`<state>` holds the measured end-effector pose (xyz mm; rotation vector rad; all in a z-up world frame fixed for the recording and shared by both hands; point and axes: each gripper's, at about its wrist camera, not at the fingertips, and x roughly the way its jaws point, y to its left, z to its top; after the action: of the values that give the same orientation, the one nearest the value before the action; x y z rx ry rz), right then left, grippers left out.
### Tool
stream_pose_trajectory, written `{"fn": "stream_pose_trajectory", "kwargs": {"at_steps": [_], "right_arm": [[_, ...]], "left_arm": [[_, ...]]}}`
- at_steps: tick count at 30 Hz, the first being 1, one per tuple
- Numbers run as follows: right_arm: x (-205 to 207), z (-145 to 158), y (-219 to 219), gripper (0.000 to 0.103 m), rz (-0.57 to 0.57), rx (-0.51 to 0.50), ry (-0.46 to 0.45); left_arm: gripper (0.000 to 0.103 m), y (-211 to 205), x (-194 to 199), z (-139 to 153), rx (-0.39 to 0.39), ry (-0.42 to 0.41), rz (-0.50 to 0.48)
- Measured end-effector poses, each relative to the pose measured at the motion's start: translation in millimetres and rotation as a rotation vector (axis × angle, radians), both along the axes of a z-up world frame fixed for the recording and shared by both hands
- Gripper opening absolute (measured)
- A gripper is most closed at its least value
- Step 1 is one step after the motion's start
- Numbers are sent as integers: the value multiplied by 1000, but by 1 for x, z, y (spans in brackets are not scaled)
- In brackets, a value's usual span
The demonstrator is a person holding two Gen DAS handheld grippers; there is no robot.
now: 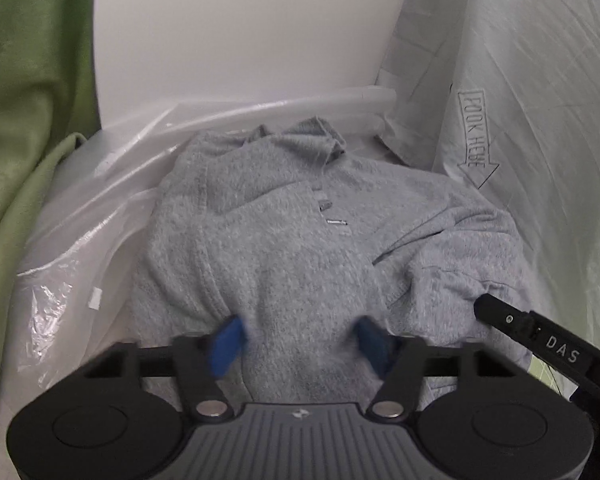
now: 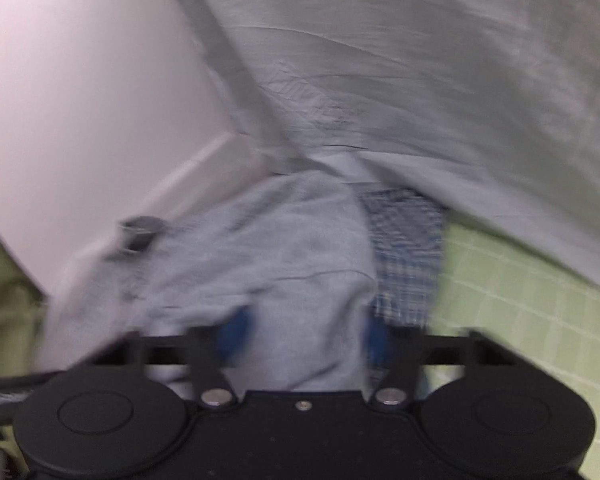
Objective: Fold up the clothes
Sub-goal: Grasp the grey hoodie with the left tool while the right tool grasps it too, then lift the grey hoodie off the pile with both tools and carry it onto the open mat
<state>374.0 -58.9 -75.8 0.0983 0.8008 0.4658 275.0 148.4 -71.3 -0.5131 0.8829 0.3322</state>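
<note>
A light grey fleece sweater (image 1: pixel 284 240) lies crumpled, collar away, with one sleeve bunched at its right side.

Sweater (image 1: pixel 284 248): heathered light grey. Curtain (image 1: pixel 24 128): green. Folded cloth (image 2: pixel 408 256): blue-white plaid. Tiles (image 2: pixel 520 308): pale green grid.

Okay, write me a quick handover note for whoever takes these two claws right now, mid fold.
Left claw: blue pads either side of a bunched ridge of the grey sweater; looks gripped, though blur hides the contact.
Right claw: same, around the sweater's other end; very blurred.
Things: the sweater lies crumpled on clear plastic sheeting, its zip collar toward the white wall. A blue plaid garment lies partly under it, on the green checked cloth.
Done: both ends taken up, it seems.
Left: spread it flat, fold it, then the plaid one.
</note>
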Motion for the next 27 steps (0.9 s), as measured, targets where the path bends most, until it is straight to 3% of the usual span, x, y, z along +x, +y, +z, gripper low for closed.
{"fn": "stream_pose_trajectory", "kwargs": {"at_steps": [1, 4, 10, 18, 23, 27], "right_arm": [[-7, 3, 4, 24, 24, -33, -41], [-32, 15, 9, 14, 73, -74, -152], [-87, 48, -15, 12, 49, -24, -259], [-192, 87, -73, 11, -16, 16, -371], [-262, 95, -153, 11, -147, 9, -374], [-313, 88, -241, 11, -273, -24, -335]], "left_arm": [[26, 0, -2, 3, 12, -7, -1], [11, -3, -11, 13, 54, -18, -14], [9, -6, -62, 46, 114, -78, -13], [9, -38, -158, 100, 110, -192, -97], [9, -97, -215, 108, 70, -185, -229], [9, -171, -260, 95, -8, -116, -354]]}}
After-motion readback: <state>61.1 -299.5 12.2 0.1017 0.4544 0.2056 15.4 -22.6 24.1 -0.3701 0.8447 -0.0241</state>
